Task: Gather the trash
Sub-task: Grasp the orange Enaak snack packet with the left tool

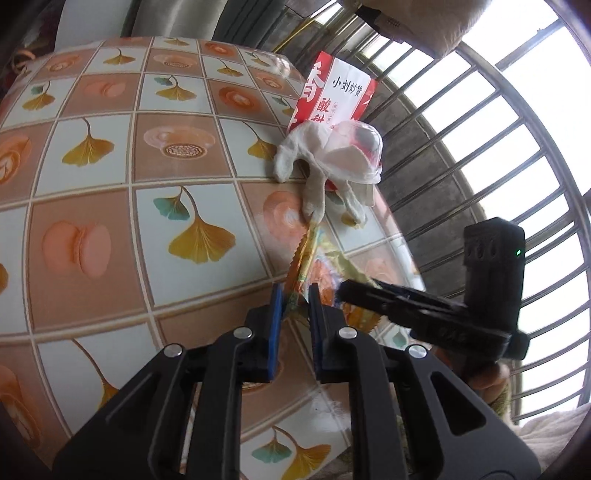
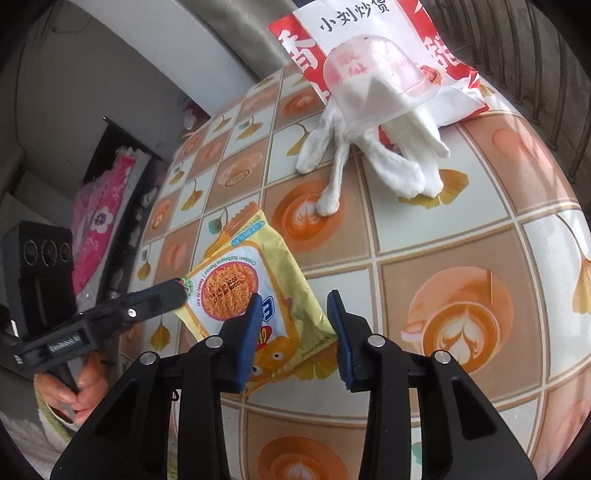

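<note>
A yellow noodle snack wrapper lies on the patterned table. My left gripper is shut on the wrapper's edge; in the right wrist view its fingers come in from the left onto that edge. My right gripper is open, its jaws on either side of the wrapper's near corner. Further back lie a crumpled white tissue, a clear plastic cup lying on it, and a red and white snack bag. They also show in the left wrist view: tissue, cup, bag.
A metal window grille runs behind the table's far edge. A pink bag and dark boxes stand on the floor left of the table. The right gripper's body shows in the left wrist view.
</note>
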Motion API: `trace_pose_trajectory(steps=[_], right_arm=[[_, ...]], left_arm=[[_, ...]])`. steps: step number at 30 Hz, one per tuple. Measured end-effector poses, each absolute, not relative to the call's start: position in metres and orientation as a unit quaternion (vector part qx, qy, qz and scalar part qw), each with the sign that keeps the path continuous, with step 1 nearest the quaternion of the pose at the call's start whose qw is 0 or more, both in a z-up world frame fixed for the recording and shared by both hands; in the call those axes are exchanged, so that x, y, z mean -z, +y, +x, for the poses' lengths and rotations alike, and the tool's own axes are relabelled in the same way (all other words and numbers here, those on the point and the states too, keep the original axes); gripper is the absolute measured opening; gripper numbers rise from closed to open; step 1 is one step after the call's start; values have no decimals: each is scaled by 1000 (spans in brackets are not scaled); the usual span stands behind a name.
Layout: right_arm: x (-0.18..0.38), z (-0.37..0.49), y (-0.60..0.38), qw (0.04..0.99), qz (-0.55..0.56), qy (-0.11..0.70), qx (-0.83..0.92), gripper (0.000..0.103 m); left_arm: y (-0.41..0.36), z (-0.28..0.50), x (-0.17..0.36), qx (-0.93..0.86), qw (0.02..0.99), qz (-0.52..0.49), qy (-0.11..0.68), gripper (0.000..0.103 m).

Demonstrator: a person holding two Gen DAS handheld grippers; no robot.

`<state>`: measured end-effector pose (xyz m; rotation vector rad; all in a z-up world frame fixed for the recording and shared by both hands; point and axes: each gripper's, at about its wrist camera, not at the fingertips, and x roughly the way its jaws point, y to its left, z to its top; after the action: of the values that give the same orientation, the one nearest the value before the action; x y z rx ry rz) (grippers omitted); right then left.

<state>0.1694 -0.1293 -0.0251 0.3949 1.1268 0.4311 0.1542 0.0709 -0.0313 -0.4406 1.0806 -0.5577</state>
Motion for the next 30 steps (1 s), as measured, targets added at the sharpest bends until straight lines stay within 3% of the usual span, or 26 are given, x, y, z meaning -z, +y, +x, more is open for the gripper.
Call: trace_pose_trajectory(steps=[4,7,15,26,28,30], right_arm=[[34,170,-129,807,178,529,-193,24],[38,171,-135,803,192,529,-194,18],[41,171,-141,801,205,527,-196,16],[41,168,-145,803,212,522,-196,15],[40,167,-148,802,215,521,-196,15],[40,167,-150,801,219,522,-197,15]], left_arm=[[74,160,37,274,774,-257,510,12],[73,163,43,284,757,-286,514,19],[62,159,55,233,777,-229,537,28],[48,155,58,223,797,-159,538,28],[47,156,59,222,800,-154,536,26],[46,156,59,215,807,-138,533,16]])
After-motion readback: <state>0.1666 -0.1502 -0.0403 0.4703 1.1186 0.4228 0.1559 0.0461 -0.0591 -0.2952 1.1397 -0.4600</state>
